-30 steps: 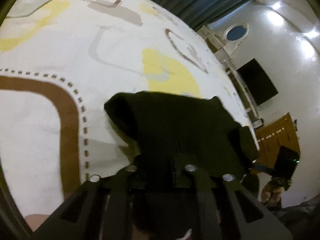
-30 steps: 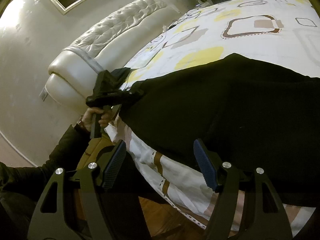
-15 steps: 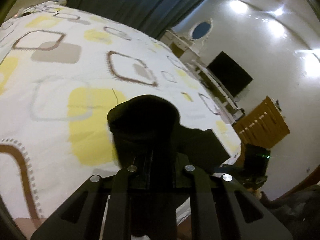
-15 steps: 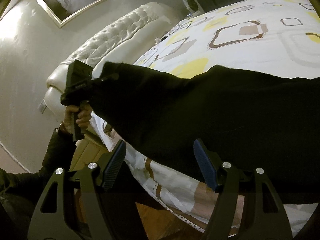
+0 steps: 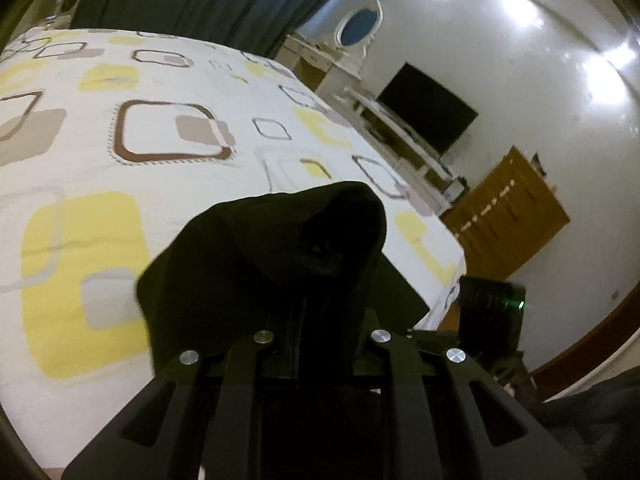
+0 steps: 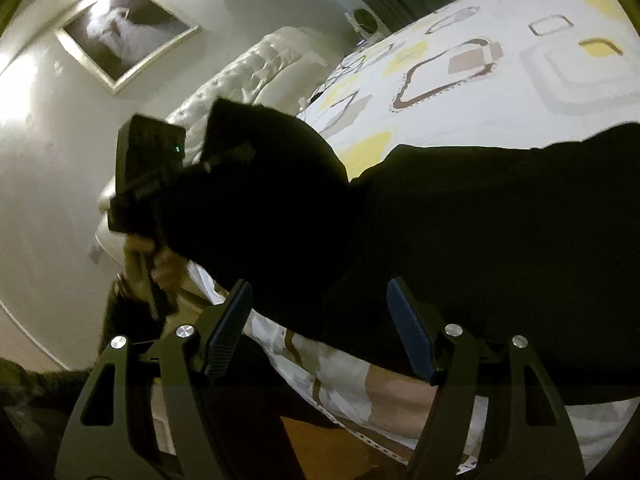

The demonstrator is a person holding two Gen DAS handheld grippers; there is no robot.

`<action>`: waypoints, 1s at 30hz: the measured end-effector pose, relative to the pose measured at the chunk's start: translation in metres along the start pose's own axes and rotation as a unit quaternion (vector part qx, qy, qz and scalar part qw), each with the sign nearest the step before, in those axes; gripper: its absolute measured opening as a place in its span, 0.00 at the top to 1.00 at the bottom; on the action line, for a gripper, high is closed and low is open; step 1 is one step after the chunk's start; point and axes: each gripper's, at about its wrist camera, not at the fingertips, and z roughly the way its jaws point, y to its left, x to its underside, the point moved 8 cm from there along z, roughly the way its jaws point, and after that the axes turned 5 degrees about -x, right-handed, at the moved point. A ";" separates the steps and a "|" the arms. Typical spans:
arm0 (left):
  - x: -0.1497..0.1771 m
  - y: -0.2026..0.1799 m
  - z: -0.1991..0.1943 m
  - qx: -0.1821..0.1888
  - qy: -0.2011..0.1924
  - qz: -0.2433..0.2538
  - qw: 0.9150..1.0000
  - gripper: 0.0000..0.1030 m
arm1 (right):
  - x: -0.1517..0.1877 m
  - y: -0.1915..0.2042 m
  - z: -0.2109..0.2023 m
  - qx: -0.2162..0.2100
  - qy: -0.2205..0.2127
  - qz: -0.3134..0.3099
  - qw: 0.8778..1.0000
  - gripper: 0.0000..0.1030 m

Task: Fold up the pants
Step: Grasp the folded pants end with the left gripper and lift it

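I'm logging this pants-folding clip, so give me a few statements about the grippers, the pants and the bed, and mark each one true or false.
1. The left gripper is shut on the black pants. True.
2. The right gripper is clamped on the pants. False: its jaws stand open with nothing between them.
3. The bedspread is plain white. False: it has yellow, brown and grey squares.
4. A framed picture hangs above the headboard. True.

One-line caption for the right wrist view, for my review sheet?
Open right gripper hovers at the bed edge while the left gripper lifts one end of the black pants.
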 end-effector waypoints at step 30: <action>0.041 -0.035 0.091 -0.072 0.063 0.085 0.992 0.70 | -0.051 -0.045 0.052 0.052 0.005 0.077 0.996 0.19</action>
